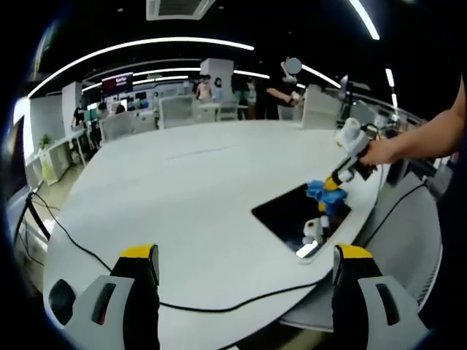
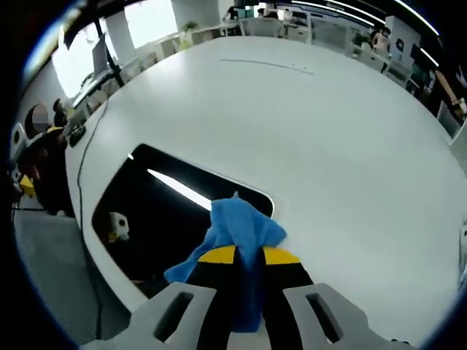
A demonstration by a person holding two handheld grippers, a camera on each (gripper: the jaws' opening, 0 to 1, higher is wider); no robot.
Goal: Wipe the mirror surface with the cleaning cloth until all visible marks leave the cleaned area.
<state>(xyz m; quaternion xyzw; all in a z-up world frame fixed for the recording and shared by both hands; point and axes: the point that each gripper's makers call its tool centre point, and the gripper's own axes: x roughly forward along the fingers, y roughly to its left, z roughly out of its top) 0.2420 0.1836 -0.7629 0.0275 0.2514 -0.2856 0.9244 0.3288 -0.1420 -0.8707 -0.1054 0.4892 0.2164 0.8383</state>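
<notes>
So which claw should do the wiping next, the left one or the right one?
The right claw, probably. It is shut on the blue cloth, which sits at the edge of the mirror. The left claw is open, holds nothing, and sits back from the mirror over the white table.

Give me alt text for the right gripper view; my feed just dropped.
The right gripper is shut on a blue cleaning cloth, held at the edge of a dark mirror lying flat on a white table. The mirror reflects a bright ceiling light strip.
</notes>
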